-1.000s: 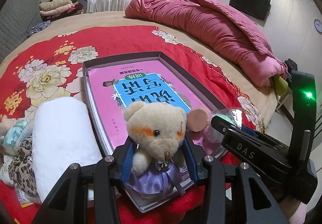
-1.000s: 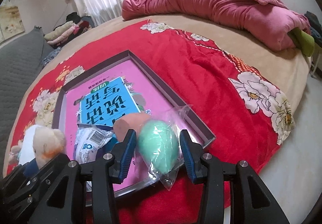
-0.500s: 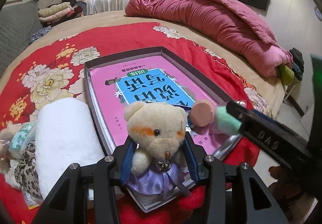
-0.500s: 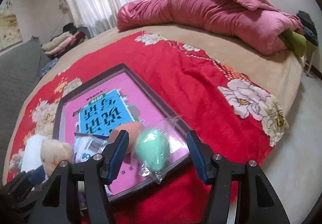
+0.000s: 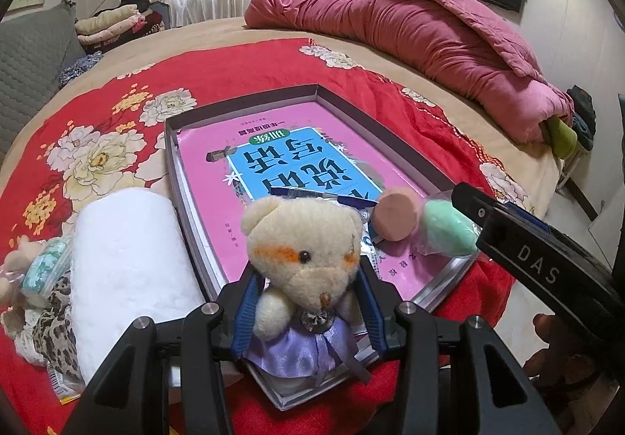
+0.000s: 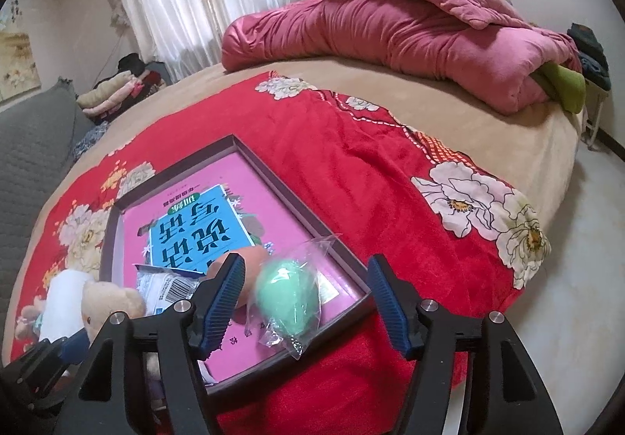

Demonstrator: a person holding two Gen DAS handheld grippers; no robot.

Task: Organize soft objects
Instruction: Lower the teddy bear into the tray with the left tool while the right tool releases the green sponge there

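My left gripper (image 5: 308,302) is shut on a cream teddy bear in a purple dress (image 5: 302,267), held over the near corner of a shallow dark box (image 5: 242,101) with a pink book inside. A bagged green egg-shaped sponge (image 6: 287,298) and a peach sponge (image 5: 394,214) lie in the box's near right corner. My right gripper (image 6: 306,302) is open, its jaws wide on either side of the green sponge and not touching it. The bear also shows in the right wrist view (image 6: 111,304).
A white towel roll (image 5: 125,263) lies left of the box, with a leopard-print cloth and small bagged items (image 5: 43,271) beside it. A pink quilt (image 5: 410,32) is piled at the far side of the bed. The bed edge and floor (image 6: 566,259) are to the right.
My right gripper has opened, let go of the green sponge in the box and drawn back a little. My left gripper still holds the bear in much the same place.
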